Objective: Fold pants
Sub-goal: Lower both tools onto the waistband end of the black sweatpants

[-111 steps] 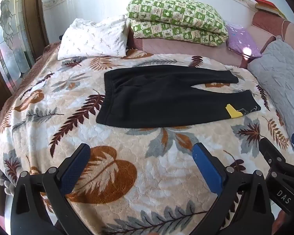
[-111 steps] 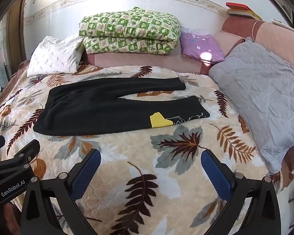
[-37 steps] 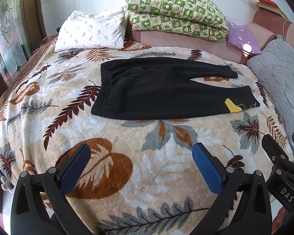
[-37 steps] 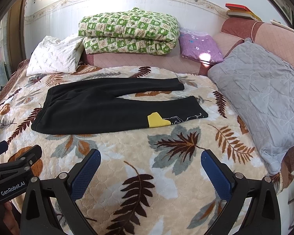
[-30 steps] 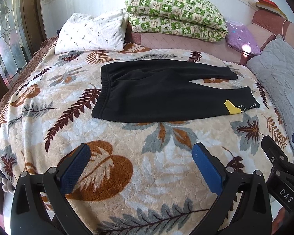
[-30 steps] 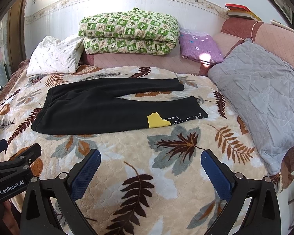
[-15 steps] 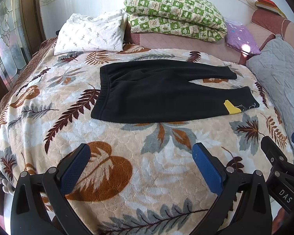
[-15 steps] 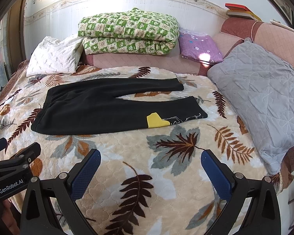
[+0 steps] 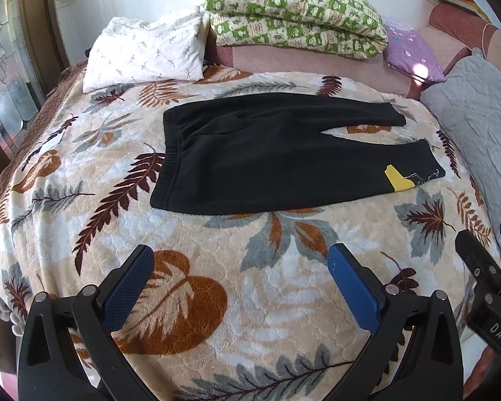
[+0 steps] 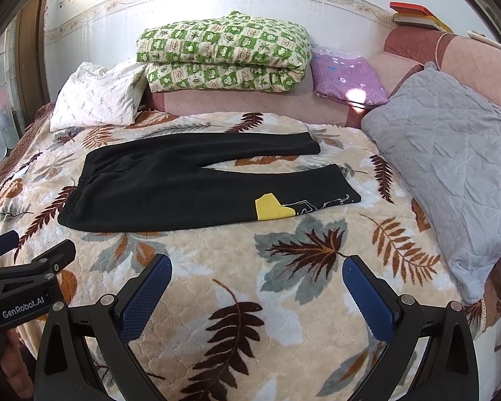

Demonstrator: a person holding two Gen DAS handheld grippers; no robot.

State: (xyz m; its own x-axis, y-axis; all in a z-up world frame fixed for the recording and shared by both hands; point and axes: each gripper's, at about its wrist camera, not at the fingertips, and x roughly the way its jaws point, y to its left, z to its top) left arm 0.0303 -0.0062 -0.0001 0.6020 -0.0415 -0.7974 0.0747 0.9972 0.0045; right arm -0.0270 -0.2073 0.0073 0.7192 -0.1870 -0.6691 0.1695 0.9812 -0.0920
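1. Both tongs are held spread wide with nothing between the blue pads: the left tongs (image 9: 240,287) and the right tongs (image 10: 257,287) hang over the near edge of the bed (image 10: 217,267), well apart from the garment.
2. "GenRobot.AI" is printed in white on the side of the left tongs as seen in the right wrist view; the letters "DAS" can be read on the right tongs at the edge of the left wrist view.
3. The black pants (image 9: 284,157) (image 10: 183,183) are laid flat and unfolded across the middle of the bed, waistband toward the left edge, legs split and pointing toward the right edge.
4. A yellow patch (image 10: 270,207) with a thin white line drawing beside it is carried on the nearer leg close to its cuff; no wording can be read there.
5. A green checked quilt (image 10: 223,53) is stacked at the far edge.
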